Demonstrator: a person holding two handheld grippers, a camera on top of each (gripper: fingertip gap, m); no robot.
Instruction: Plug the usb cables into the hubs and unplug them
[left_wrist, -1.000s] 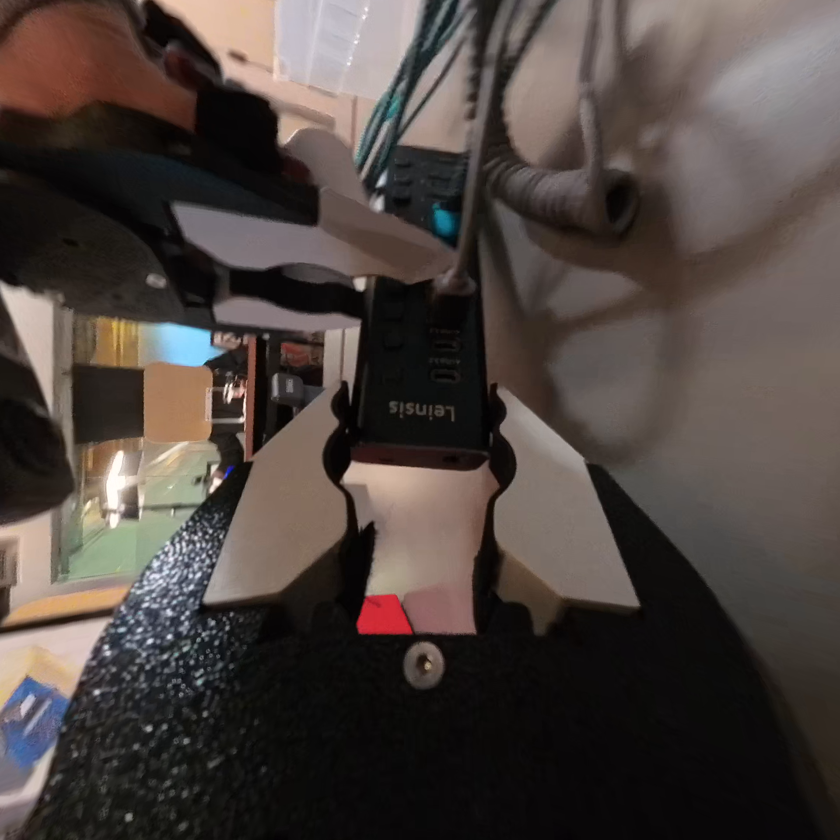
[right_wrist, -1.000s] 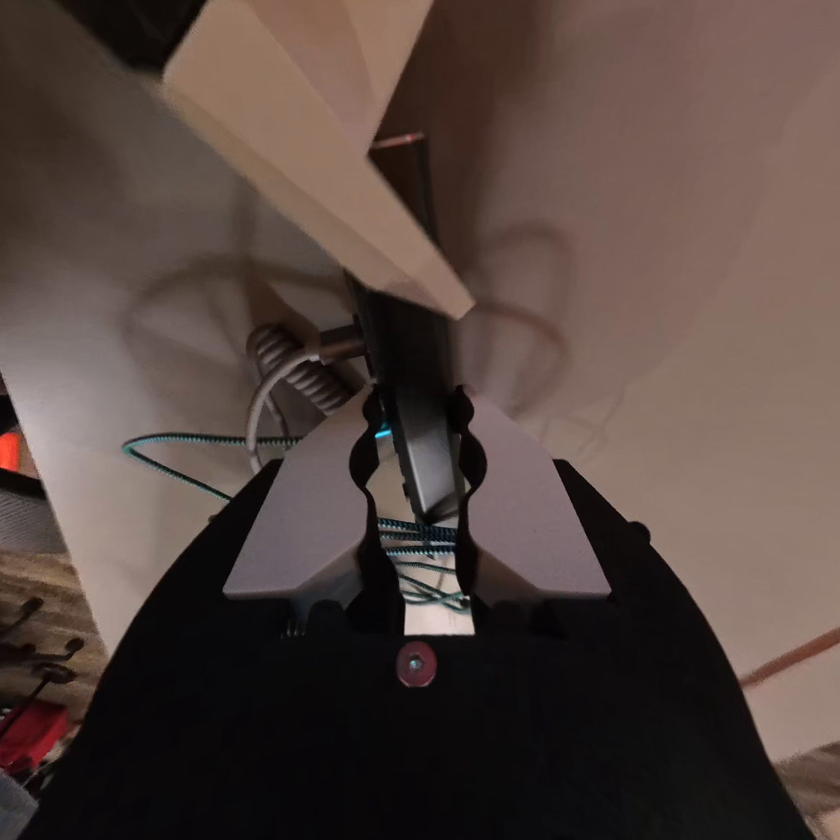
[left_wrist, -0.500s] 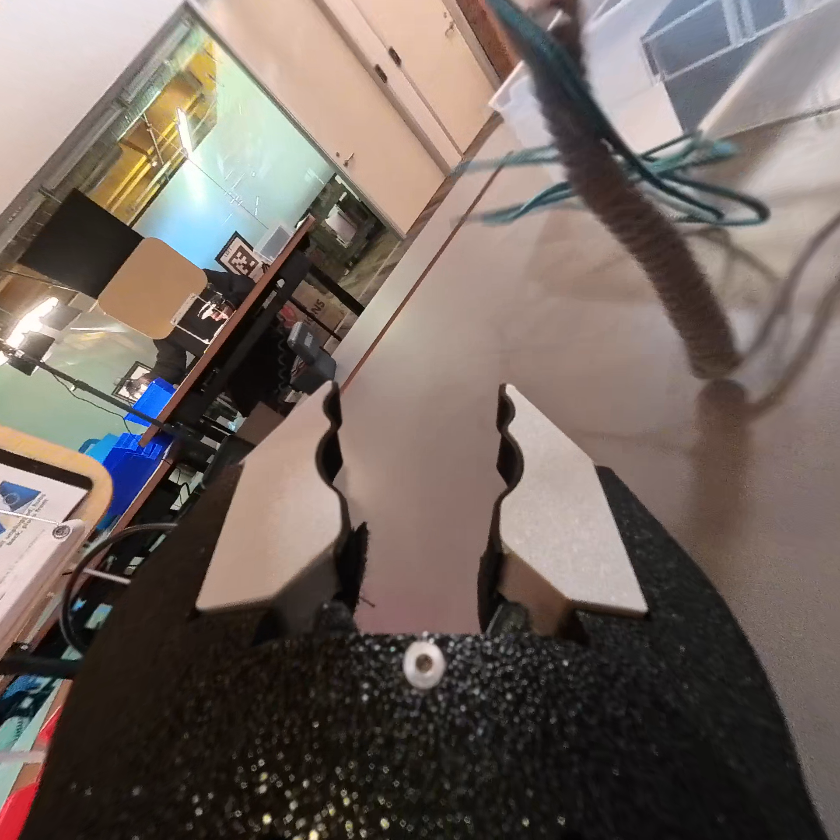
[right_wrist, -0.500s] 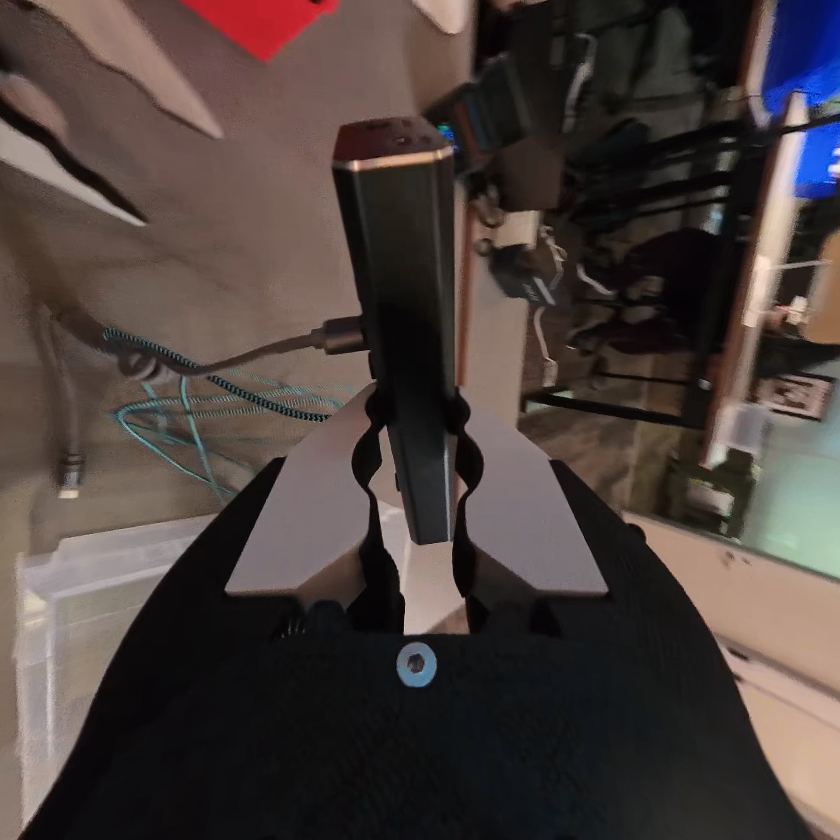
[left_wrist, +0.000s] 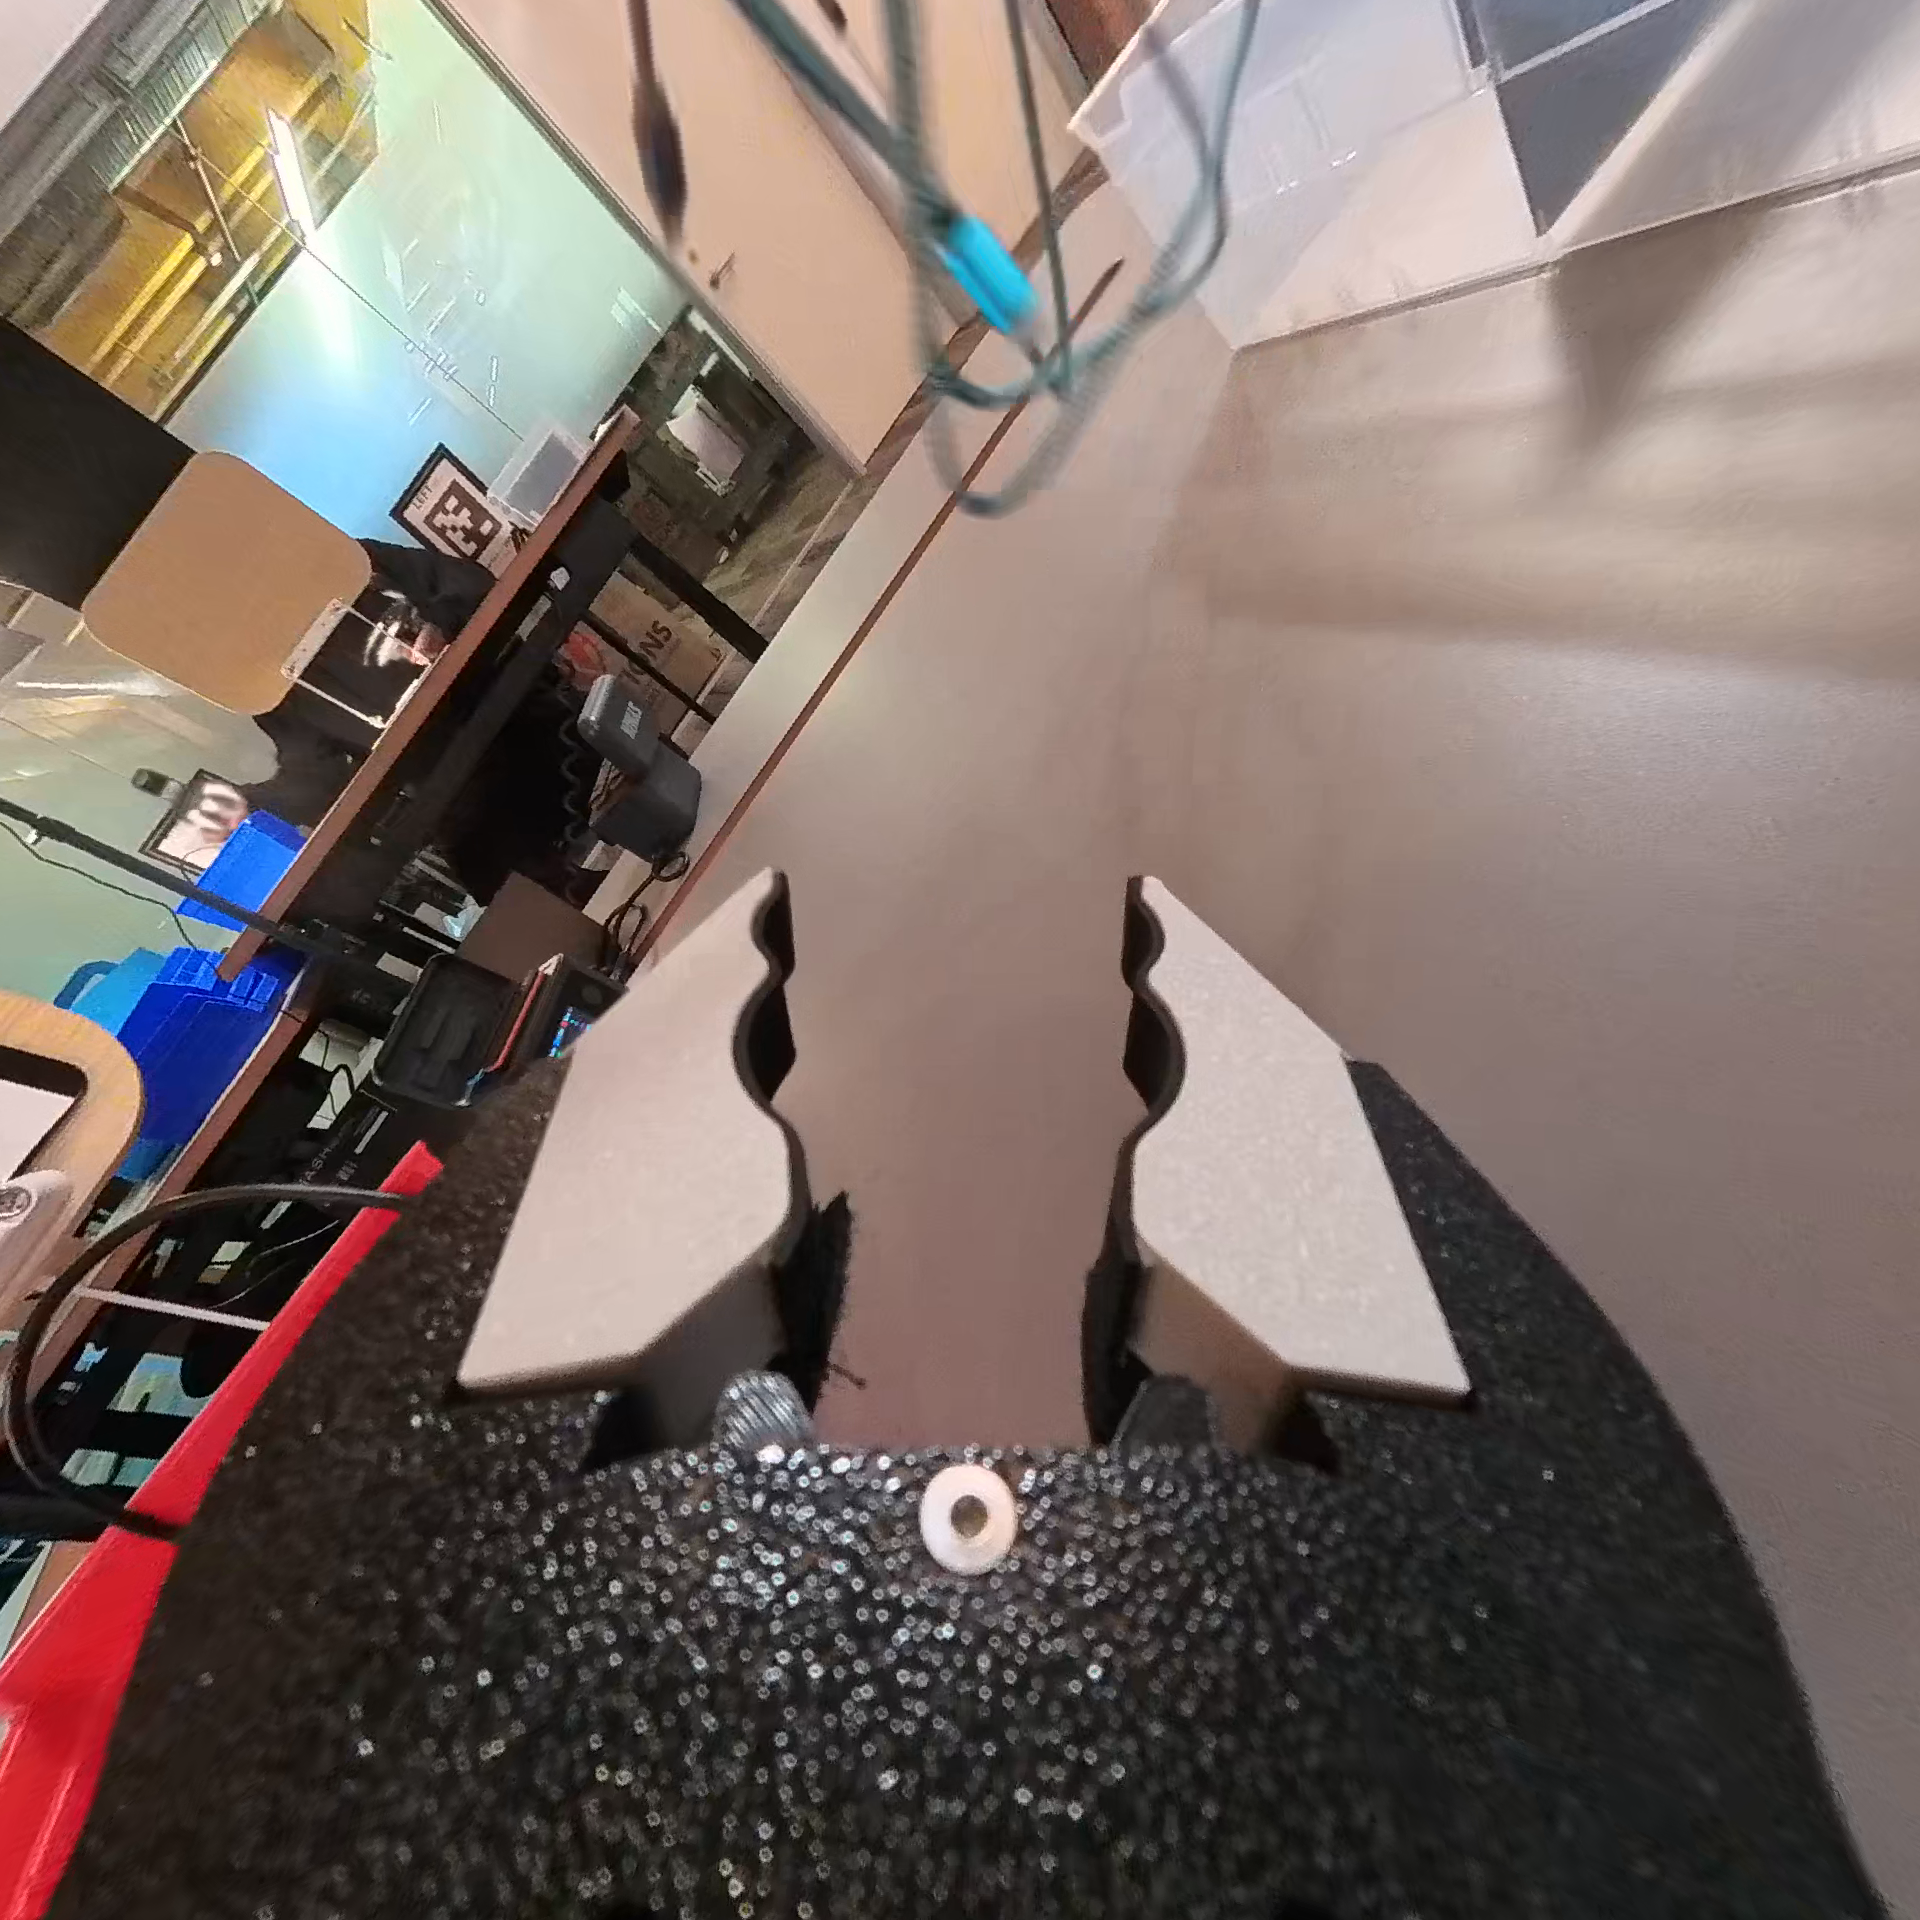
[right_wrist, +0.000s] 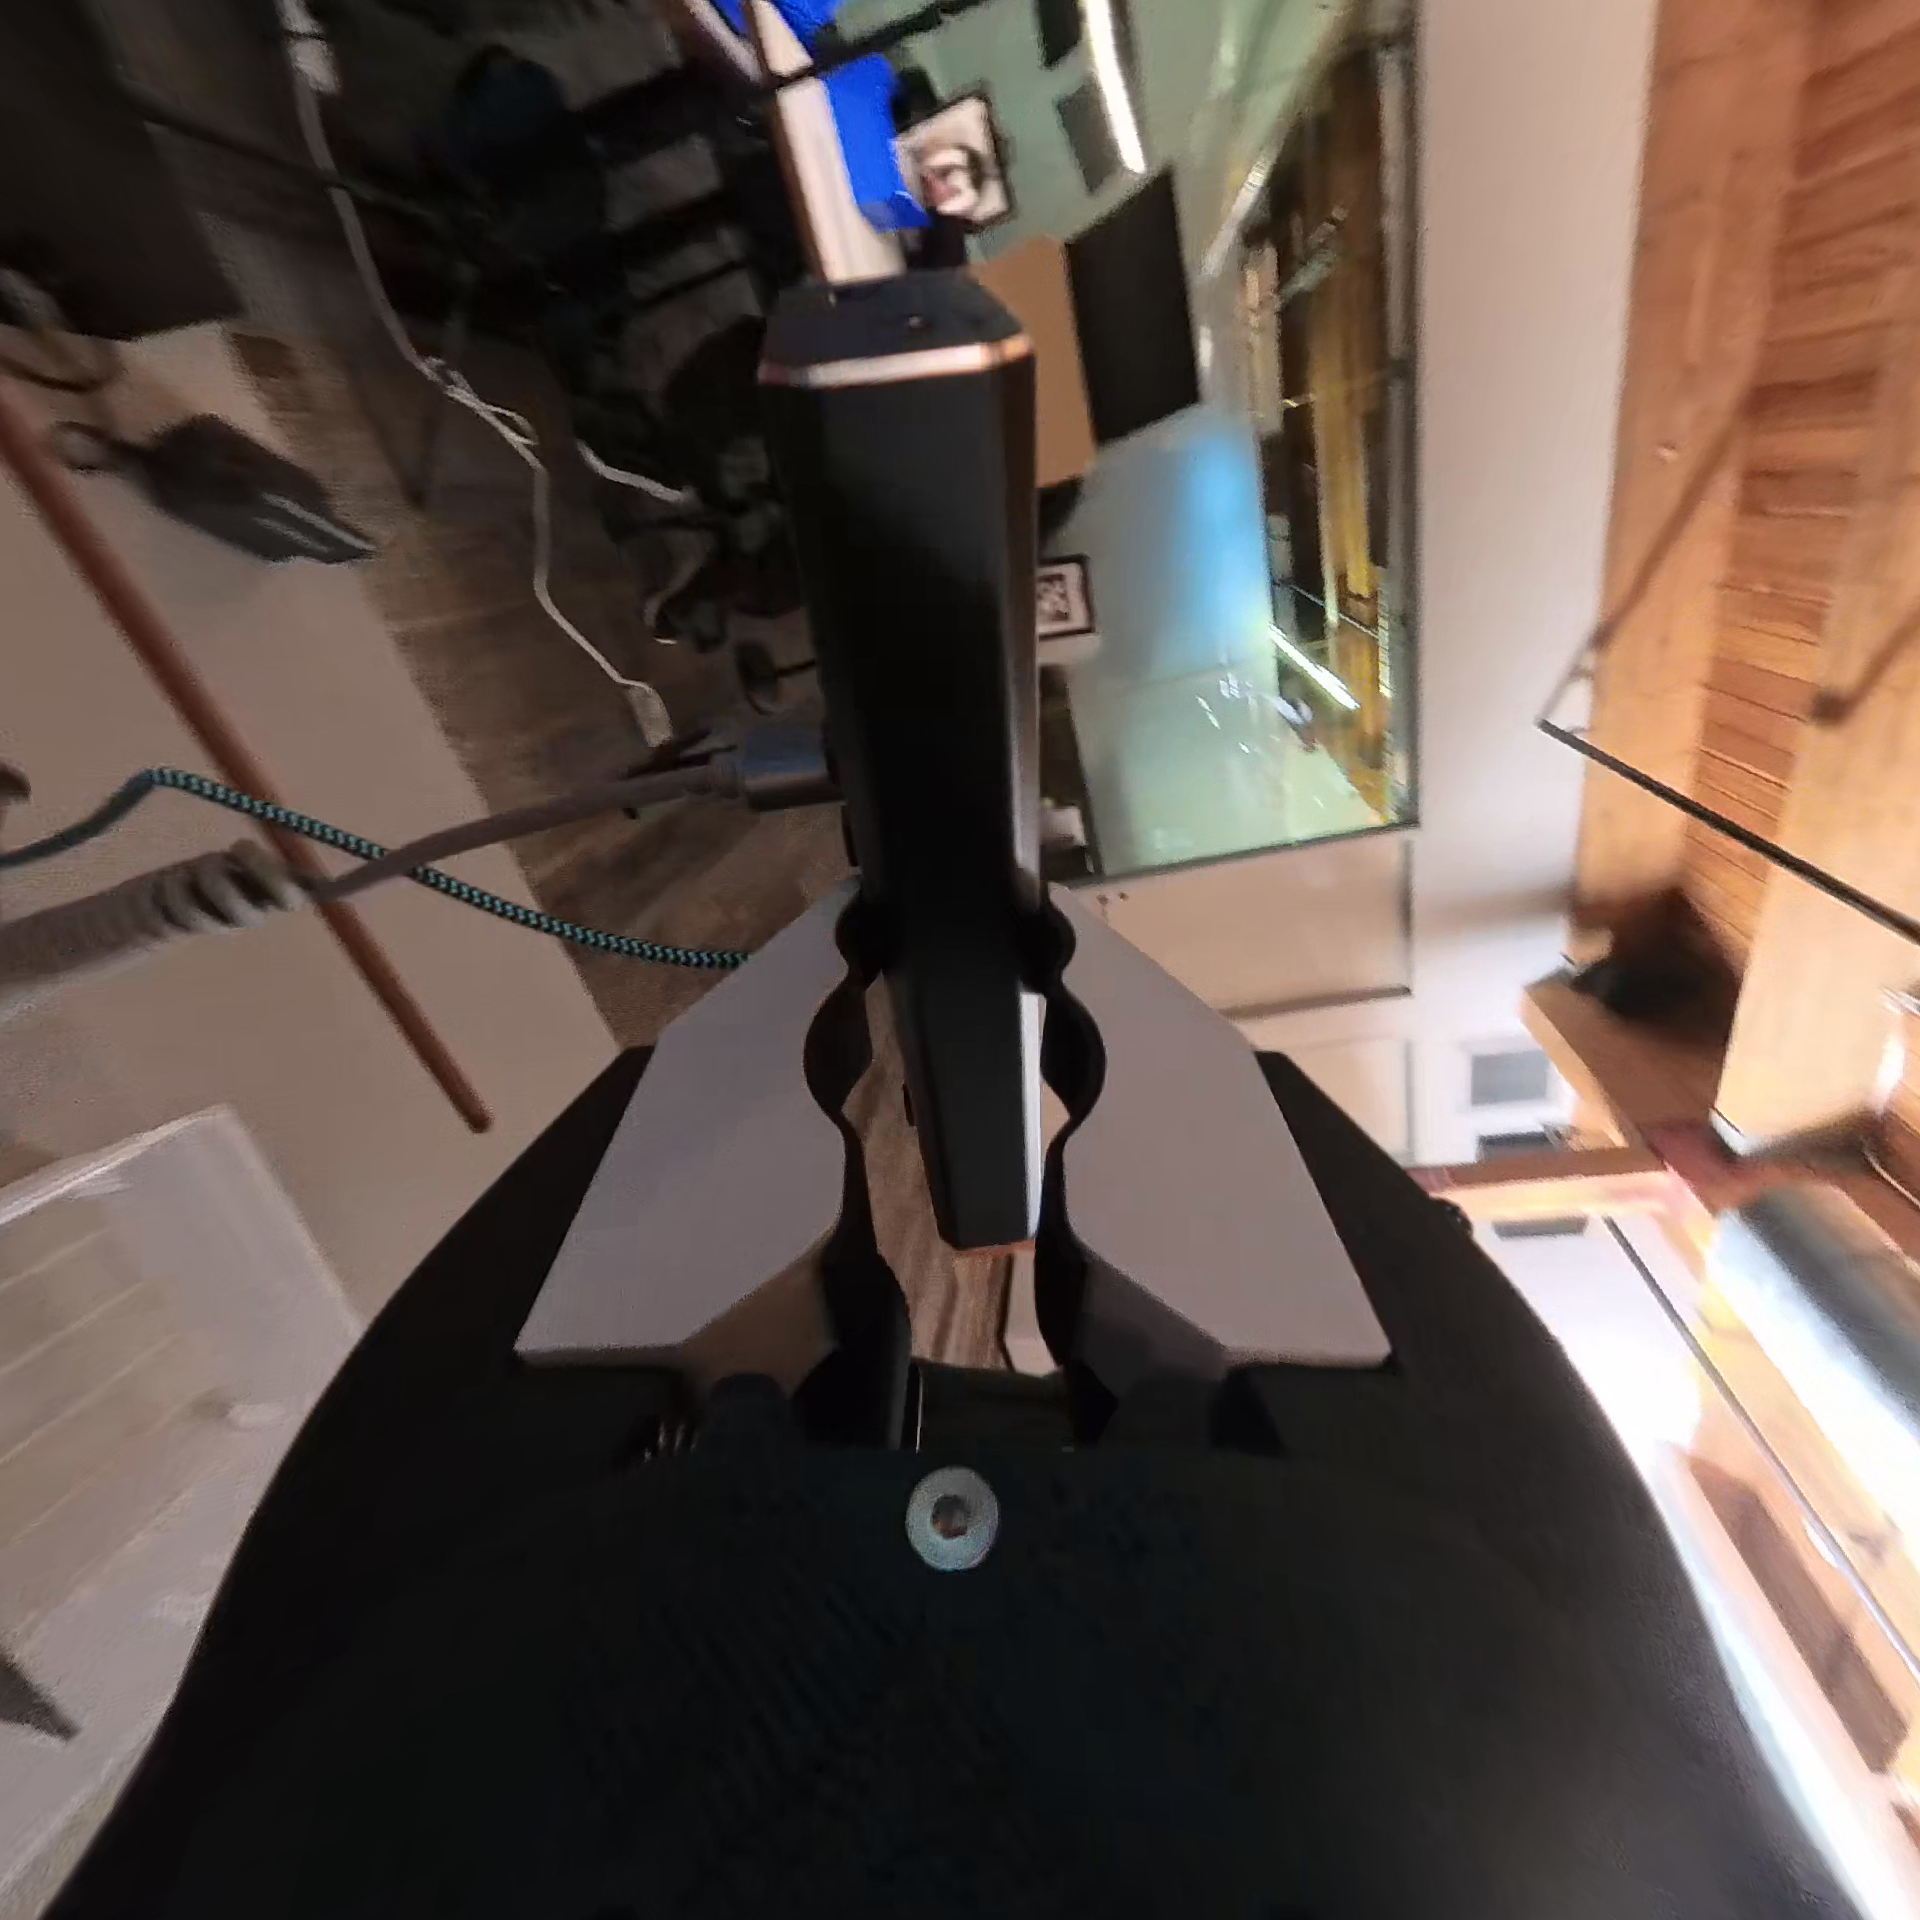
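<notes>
My right gripper (right_wrist: 951, 914) is shut on a black USB hub (right_wrist: 920, 665) that stands up out of the jaws, lifted off the table. A grey cable plug (right_wrist: 774, 769) sits in the hub's left side, and its grey coiled cable (right_wrist: 125, 914) trails left. A teal braided cable (right_wrist: 416, 873) crosses below it. My left gripper (left_wrist: 951, 914) is open and empty, low over the beige table (left_wrist: 1455, 831). Teal cables with a light blue plug (left_wrist: 987, 265) hang in the air ahead of it, blurred.
A clear plastic bin (left_wrist: 1299, 156) stands on the table at the far right of the left wrist view; it also shows in the right wrist view (right_wrist: 135, 1299). The table edge (left_wrist: 831, 675) runs diagonally at left. A red part (left_wrist: 208, 1403) sits at lower left. Tip to tip, the grippers are about 50 cm apart.
One second ago both grippers held the hub. My left gripper let go, opened and drew back. My right gripper swung the hub up and away from the table, cables dangling.
</notes>
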